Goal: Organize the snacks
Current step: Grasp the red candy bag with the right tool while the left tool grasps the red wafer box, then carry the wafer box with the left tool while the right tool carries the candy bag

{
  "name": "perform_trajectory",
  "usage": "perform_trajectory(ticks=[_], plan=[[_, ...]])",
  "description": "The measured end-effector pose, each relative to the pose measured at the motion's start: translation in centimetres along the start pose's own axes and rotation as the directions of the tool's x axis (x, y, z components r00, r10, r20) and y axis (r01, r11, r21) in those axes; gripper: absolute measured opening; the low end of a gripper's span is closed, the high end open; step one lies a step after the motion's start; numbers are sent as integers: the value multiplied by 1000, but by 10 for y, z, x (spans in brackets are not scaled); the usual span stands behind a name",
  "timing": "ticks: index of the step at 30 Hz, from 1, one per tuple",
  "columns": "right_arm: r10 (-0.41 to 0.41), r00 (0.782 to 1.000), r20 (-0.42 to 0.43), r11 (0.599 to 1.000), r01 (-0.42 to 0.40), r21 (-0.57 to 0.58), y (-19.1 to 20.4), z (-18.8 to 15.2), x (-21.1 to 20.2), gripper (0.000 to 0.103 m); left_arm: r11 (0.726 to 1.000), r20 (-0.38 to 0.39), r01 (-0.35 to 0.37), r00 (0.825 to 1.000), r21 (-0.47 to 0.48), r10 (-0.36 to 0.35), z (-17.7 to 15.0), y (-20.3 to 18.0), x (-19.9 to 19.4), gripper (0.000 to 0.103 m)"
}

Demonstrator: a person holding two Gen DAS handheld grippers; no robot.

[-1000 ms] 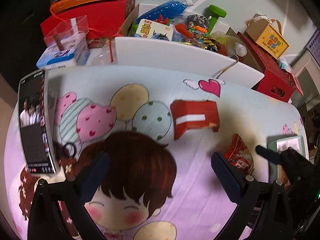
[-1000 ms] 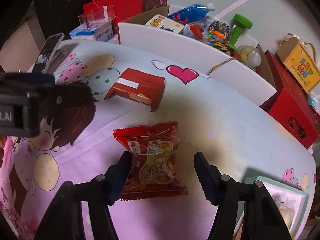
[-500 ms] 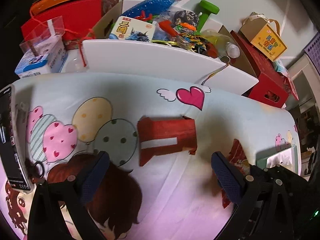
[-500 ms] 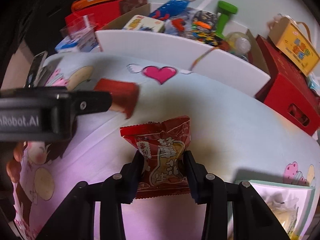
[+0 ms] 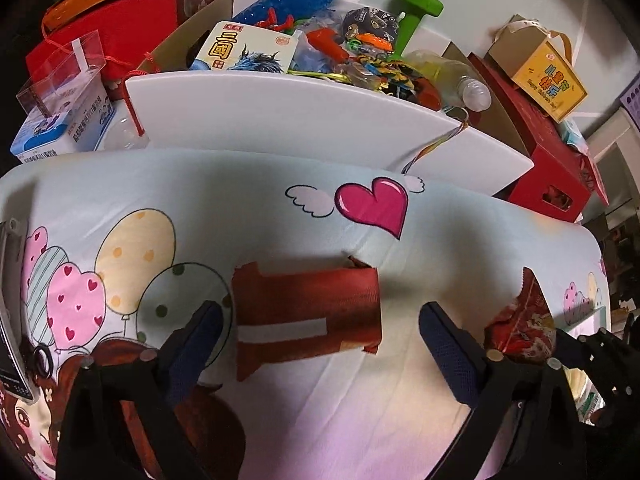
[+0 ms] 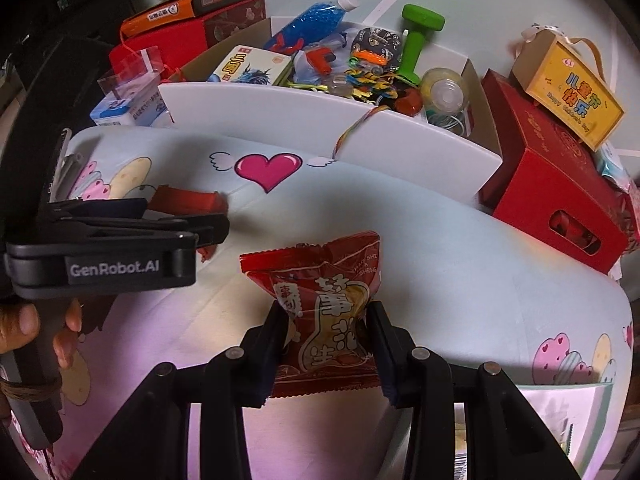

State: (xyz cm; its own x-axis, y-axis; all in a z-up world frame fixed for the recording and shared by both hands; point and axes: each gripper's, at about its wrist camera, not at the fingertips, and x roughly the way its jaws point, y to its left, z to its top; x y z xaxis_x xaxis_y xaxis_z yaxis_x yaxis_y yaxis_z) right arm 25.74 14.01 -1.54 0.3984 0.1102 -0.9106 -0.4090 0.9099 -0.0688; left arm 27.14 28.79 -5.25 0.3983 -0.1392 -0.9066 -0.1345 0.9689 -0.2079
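Both wrist views close, facing cluttered box [image 5: 280, 116]; share tablecloth [image 6: 440, 240].

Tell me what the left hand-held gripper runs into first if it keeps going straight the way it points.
Most likely the red snack pack with the white stripe. It lies flat on the cartoon cloth, right ahead of the open left hand-held gripper and between the lines of its fingers. The remaining gap is hard to judge through the fisheye.
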Motion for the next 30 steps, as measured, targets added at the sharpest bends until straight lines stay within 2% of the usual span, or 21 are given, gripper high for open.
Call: perform_trajectory(ticks=[4,6,8,13,21,26,30], plan=[[-7,1000,-2,1000,7,-3,-2,0,0,43,1000,2,-18,1000,4,18,1,-2,2,92],[-7,1000,1,1000,7,-4,-3,0,-1,43,999,4,-36,999,6,36,0,-2,3,86],[-9,1000,4,1000,9,-2,-3,0,-3,43,999,9,-45,999,-5,45,0,0,2,74],[-9,1000,3,1000,9,6,-3,-2,-5,43,999,6,-28,1000,-27,29,-4,4,-4,67],[11,1000,-3,999,-11,46,-1,-9,-10,43,995,57,53,997,-81,-48,-26,-1,-26,67],[18,1000,13,997,-19,71,4,-18,-23,43,990,90,50,995,-129,-38,-47,-2,-44,67],[29,999,18,994,-31,101,7,-27,-35,43,987,123,17,992,-161,3,-64,3,-61,67]])
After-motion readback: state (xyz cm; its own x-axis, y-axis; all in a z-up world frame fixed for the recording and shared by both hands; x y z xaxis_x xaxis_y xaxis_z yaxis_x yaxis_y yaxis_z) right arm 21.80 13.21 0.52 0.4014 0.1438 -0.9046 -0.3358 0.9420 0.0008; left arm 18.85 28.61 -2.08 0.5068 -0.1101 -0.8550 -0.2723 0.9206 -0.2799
